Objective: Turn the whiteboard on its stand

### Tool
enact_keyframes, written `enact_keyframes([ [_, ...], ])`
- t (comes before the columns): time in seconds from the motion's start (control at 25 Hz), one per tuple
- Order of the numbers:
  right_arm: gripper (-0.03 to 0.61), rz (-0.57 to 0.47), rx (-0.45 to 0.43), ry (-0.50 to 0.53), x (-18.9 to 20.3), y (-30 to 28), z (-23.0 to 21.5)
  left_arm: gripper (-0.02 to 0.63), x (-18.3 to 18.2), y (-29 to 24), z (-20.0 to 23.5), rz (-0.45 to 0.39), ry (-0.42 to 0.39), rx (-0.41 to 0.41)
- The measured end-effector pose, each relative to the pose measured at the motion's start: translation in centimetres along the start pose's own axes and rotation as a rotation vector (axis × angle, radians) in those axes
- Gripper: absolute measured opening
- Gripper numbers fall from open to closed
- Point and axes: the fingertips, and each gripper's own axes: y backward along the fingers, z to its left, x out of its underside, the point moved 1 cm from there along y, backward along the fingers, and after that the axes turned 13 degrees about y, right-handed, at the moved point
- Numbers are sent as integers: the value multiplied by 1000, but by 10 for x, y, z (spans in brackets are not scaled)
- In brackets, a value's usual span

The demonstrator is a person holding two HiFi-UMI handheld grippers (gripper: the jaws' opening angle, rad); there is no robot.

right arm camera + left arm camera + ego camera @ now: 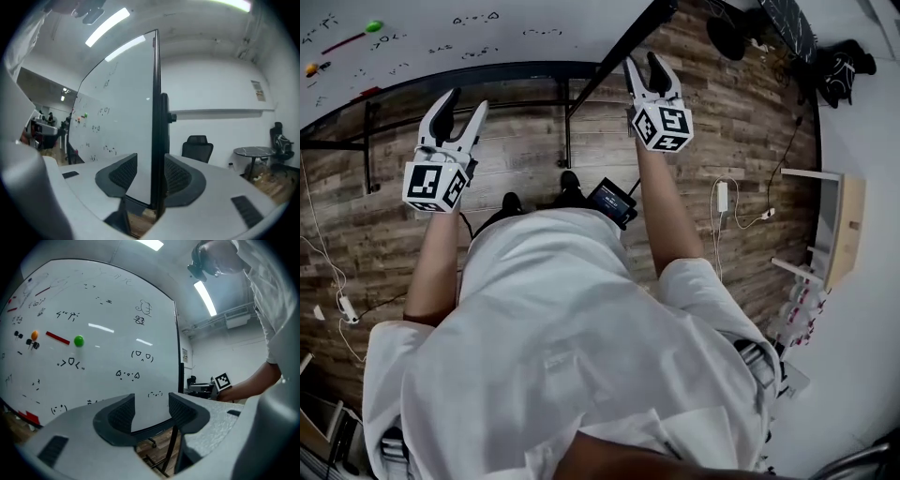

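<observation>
The right gripper (150, 171) straddles the whiteboard (117, 122) edge unclenched and the left gripper (151, 405) gapes empty, so turning now could let it slip out.

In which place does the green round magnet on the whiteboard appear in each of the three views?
Head view: green magnet at the top left, on the whiteboard.
Left gripper view: left of centre, beside a red bar.
Right gripper view: a tiny dot left of centre.
Shared landmark: the board's dark side edge.
</observation>
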Motion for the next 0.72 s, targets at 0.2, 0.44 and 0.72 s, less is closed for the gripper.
enact_keyframes([
  [0.2, 100, -41, 42, -7, -30, 41, 55, 227, 0, 26, 31, 18, -63, 32],
  [0.44, 29, -61, 42, 48, -58, 80, 97, 186, -4, 50, 45, -11, -105, 29],
  [0.72, 2, -121, -9, 69, -74, 134, 137, 92, -10, 95, 36, -72, -100, -7],
])
